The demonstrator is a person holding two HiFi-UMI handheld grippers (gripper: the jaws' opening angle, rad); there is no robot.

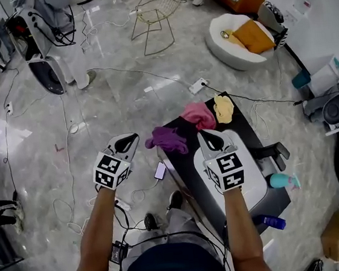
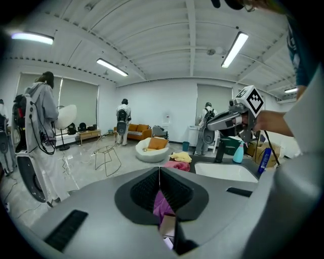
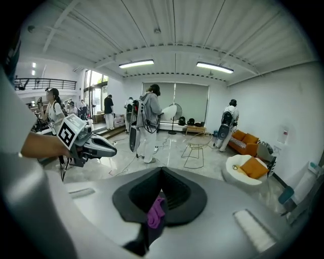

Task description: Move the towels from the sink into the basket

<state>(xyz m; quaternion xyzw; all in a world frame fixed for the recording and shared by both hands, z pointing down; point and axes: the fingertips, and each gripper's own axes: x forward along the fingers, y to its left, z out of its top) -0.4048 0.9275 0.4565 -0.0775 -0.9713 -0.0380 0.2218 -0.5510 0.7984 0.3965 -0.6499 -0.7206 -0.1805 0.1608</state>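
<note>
Three towels lie on the black counter [image 1: 189, 172] beyond the white sink [image 1: 255, 180]: a purple towel [image 1: 169, 139] at the counter's left edge, a pink towel [image 1: 199, 115] and a yellow towel [image 1: 223, 108] farther back. My left gripper [image 1: 129, 141] hangs over the floor just left of the purple towel, jaws shut and empty. The right gripper [image 1: 208, 137] hovers over the counter at the sink's far end, right of the purple towel, its jaws together with nothing in them. Both gripper views show the purple towel [image 2: 162, 202] [image 3: 156, 212] below the closed jaws. No basket is recognisable.
A teal spray bottle [image 1: 283, 180] and a blue bottle [image 1: 269, 222] stand at the sink's right side. A white phone [image 1: 160, 170] sits by the counter's left edge. Cables and a power strip [image 1: 198, 86] cross the marble floor. A wire chair [image 1: 155, 12] stands farther off, and people stand in the background.
</note>
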